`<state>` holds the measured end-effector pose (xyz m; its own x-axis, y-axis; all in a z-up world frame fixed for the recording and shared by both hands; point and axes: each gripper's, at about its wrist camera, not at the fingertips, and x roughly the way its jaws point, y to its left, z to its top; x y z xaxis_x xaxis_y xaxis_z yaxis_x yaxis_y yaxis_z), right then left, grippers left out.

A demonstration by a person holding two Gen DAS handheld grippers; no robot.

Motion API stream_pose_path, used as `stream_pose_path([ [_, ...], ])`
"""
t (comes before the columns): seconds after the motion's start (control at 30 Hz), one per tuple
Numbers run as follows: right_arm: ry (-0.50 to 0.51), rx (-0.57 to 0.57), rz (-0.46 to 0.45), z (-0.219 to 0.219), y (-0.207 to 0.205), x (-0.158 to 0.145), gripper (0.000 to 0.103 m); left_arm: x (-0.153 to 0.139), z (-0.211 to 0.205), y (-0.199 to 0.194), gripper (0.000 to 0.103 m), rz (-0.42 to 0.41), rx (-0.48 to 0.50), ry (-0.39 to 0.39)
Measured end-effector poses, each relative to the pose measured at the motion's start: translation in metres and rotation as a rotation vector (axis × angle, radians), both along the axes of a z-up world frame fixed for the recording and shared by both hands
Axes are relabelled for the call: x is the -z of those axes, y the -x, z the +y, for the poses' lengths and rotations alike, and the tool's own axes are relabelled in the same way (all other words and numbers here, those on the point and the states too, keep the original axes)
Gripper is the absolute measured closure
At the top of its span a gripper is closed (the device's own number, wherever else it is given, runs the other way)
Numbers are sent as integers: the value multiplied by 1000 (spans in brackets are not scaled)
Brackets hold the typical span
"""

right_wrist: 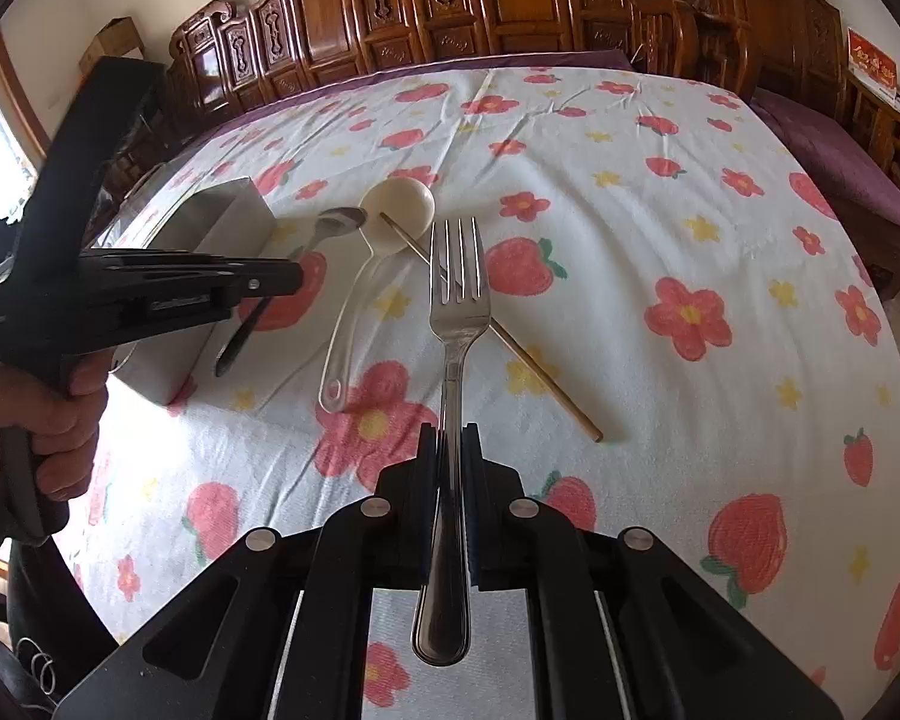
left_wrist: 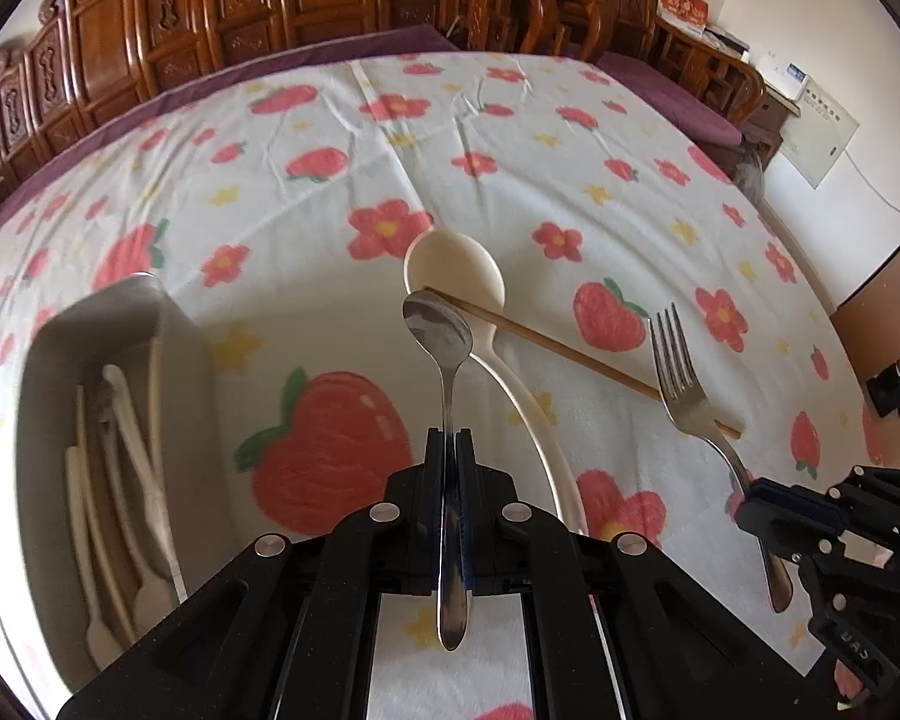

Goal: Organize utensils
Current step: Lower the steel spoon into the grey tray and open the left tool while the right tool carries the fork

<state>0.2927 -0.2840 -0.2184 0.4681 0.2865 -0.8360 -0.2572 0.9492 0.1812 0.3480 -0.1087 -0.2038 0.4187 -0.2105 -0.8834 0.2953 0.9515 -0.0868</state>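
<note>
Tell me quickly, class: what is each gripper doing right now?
Left gripper: closed on the metal spoon.
Right gripper: closed on the metal fork.

No legible text on any surface here

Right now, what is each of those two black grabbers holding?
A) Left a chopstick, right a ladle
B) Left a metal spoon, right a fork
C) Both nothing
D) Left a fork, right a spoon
B: the left gripper is shut on the metal spoon, and the right gripper is shut on the fork, while the white ladle and chopstick lie on the cloth.
</note>
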Motion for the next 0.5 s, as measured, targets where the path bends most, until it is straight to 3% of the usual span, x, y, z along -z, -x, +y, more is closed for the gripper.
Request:
stream_pose_path([
  [0.5,3,6,-61,18,6,-41,93,-58,31,35,99,-99,-4,34],
])
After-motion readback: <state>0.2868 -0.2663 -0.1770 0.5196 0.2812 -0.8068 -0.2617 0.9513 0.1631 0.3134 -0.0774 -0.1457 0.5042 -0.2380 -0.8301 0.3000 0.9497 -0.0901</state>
